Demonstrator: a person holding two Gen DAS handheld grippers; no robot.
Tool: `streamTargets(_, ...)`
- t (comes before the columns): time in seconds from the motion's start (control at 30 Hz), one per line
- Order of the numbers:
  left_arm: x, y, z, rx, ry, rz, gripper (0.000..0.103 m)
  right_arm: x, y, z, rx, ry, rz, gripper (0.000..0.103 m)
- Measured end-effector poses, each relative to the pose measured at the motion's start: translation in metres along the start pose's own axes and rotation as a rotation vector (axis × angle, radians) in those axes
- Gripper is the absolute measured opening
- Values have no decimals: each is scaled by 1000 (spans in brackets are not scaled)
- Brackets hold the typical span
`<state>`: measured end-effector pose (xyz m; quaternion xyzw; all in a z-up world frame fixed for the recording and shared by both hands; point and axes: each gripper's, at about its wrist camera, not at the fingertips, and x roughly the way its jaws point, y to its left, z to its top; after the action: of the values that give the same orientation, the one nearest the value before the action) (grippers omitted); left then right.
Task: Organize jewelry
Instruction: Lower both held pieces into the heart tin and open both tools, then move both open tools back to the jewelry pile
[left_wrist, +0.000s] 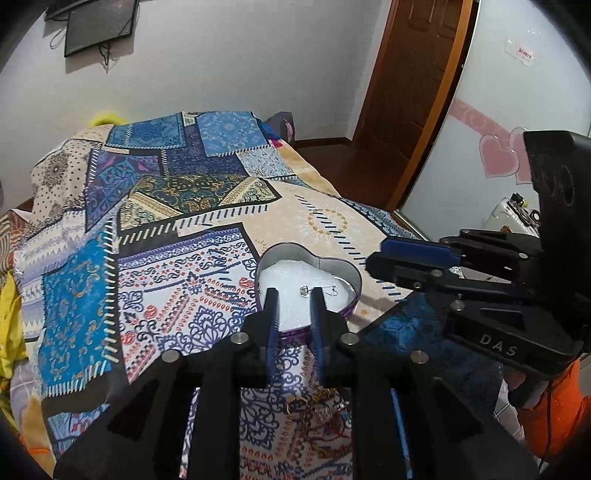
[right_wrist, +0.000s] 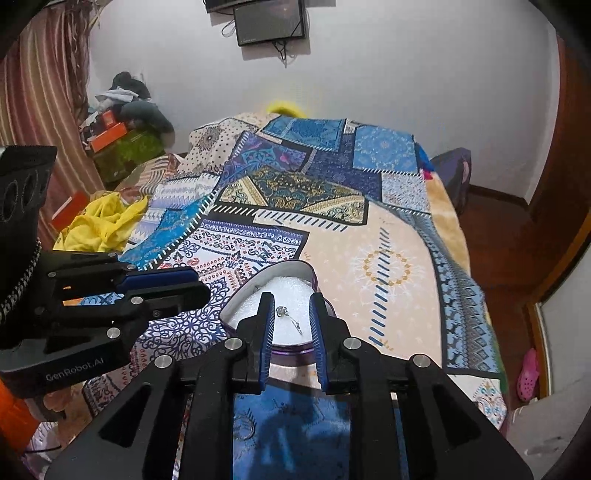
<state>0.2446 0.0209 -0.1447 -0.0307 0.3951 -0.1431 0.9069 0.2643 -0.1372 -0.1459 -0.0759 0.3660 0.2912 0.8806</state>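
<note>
A heart-shaped metal tin (left_wrist: 334, 264) with a white foam lining sits on the patterned bedspread. It also shows in the right wrist view (right_wrist: 295, 264). A small silver piece of jewelry (left_wrist: 306, 290) lies on the foam, seen too in the right wrist view (right_wrist: 290, 318). My left gripper (left_wrist: 293, 295) is open and empty, its tips over the tin's near rim. My right gripper (right_wrist: 290, 301) is open and empty, hovering over the tin with the silver piece between its fingers. A heap of tangled jewelry (left_wrist: 317, 406) lies on the bed under my left gripper.
The bedspread (left_wrist: 177, 221) covers the bed. A yellow cloth (right_wrist: 103, 221) and boxes (right_wrist: 114, 144) lie at the far left. A wooden door (left_wrist: 410, 92) stands at the right. A pink shoe (right_wrist: 528, 373) lies on the floor.
</note>
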Motion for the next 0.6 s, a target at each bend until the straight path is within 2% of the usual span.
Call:
streamTargets(0.2, -23, -4, -7, -7, -22, 31, 26, -20, 9, -4, -2, -31, -24, 21)
streamTargets(0.27, -30, -5, -10, -8, -29, 42, 34, -26, 12, -7, -4, -37, -31, 33)
streamTargets(0.33, -36, -5, -15, -12, -30, 49, 36, -32, 15, -11, -5, -50, -43, 38)
streamTargets(0.6, -44, -2, -38, -39, 8, 75, 37, -42, 21, -28, 3, -39, -52, 38)
